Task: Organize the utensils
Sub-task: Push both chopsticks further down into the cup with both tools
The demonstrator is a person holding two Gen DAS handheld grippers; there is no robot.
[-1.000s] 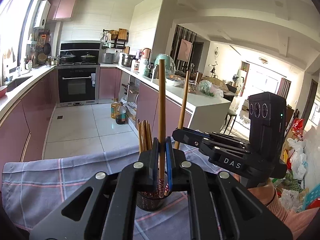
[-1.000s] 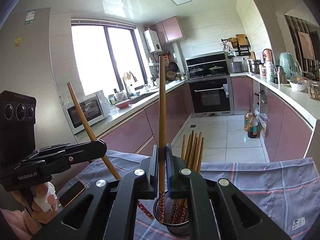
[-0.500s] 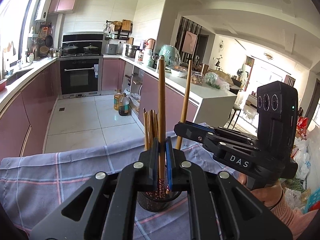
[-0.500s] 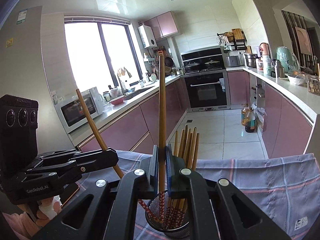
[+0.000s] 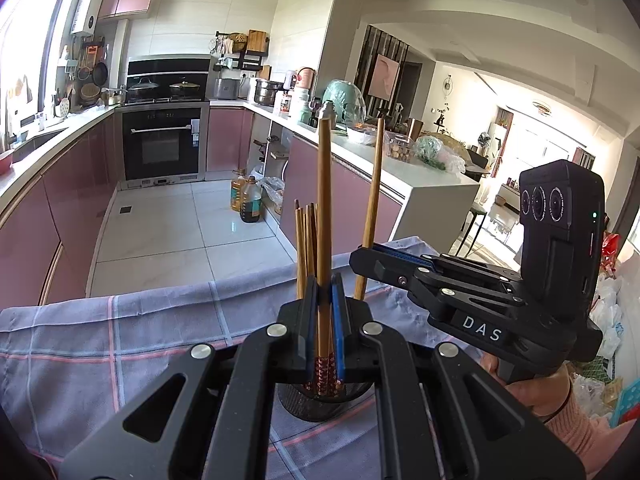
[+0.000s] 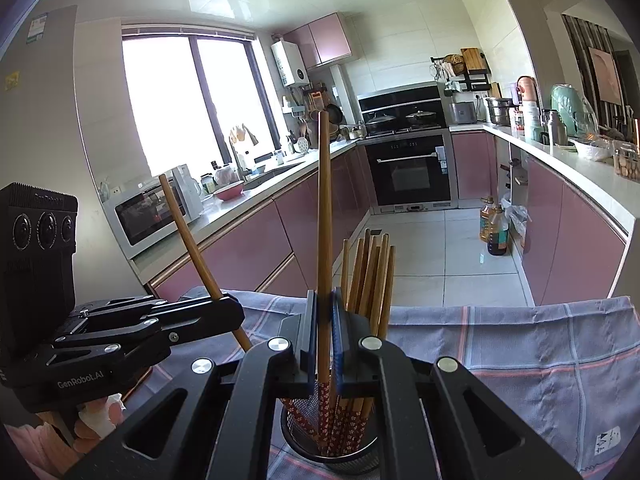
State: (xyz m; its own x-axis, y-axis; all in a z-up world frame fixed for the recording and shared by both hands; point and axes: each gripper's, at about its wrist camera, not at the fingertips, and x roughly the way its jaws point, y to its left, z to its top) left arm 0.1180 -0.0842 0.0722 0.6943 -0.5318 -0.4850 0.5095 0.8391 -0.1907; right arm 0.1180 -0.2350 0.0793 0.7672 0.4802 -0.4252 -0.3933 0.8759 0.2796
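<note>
A black mesh holder (image 5: 316,402) (image 6: 332,454) stands on the checked cloth and holds several wooden chopsticks (image 6: 370,276) with red patterned tips. My left gripper (image 5: 325,292) is shut on one chopstick (image 5: 323,200), upright, its tip inside the holder. My right gripper (image 6: 324,308) is shut on another chopstick (image 6: 324,208), also upright with its tip in the holder. Each gripper shows in the other's view, the right one (image 5: 362,256) and the left one (image 6: 236,314), close together above the holder.
The grey-blue checked cloth (image 5: 140,332) (image 6: 520,352) covers the table, whose far edge faces the kitchen floor. Pink cabinets and counters run along both sides, with an oven (image 6: 412,168) at the back and oil bottles (image 5: 246,196) on the floor.
Both grippers have moved down with their chopsticks, so the patterned tips now reach deeper into the holder. The two grippers stay close together.
</note>
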